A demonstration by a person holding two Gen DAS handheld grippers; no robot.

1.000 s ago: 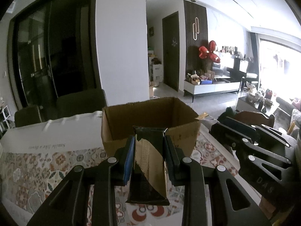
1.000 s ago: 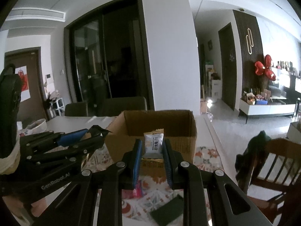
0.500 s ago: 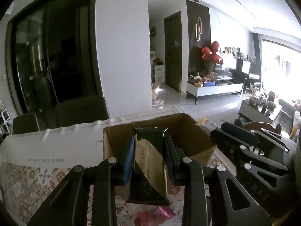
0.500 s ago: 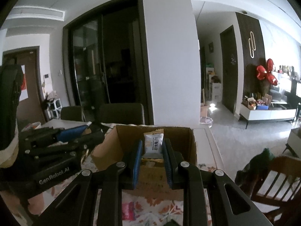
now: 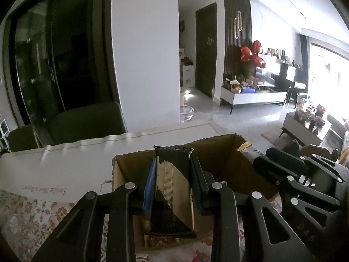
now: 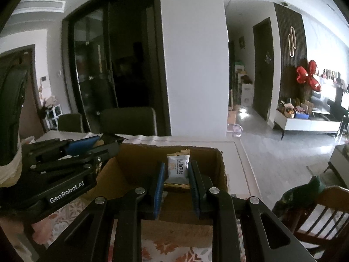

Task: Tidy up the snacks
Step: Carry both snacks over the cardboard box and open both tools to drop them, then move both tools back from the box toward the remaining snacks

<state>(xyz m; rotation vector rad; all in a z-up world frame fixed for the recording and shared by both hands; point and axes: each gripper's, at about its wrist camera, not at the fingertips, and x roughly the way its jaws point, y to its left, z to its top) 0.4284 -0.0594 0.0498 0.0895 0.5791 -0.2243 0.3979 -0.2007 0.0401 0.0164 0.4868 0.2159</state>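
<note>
An open cardboard box (image 5: 220,150) stands on the table; it also shows in the right wrist view (image 6: 139,163). My left gripper (image 5: 172,170) is shut on a black and gold snack packet (image 5: 172,187), held upright over the box's near left part. My right gripper (image 6: 176,172) is shut on a small white snack packet (image 6: 177,169), held upright over the box's opening. The right gripper shows at the right of the left wrist view (image 5: 301,181); the left gripper shows at the left of the right wrist view (image 6: 65,163). The box's floor is mostly hidden.
A patterned tablecloth (image 5: 26,214) covers the near table; a white cloth (image 5: 65,163) lies beyond it. Dark chairs (image 5: 87,122) stand behind the table. A wooden chair (image 6: 316,214) with a dark garment stands at the right. A pillar (image 6: 194,65) rises behind.
Both grippers have moved forward and up with their packets, from in front of the box to over its opening. Neither grip has changed.
</note>
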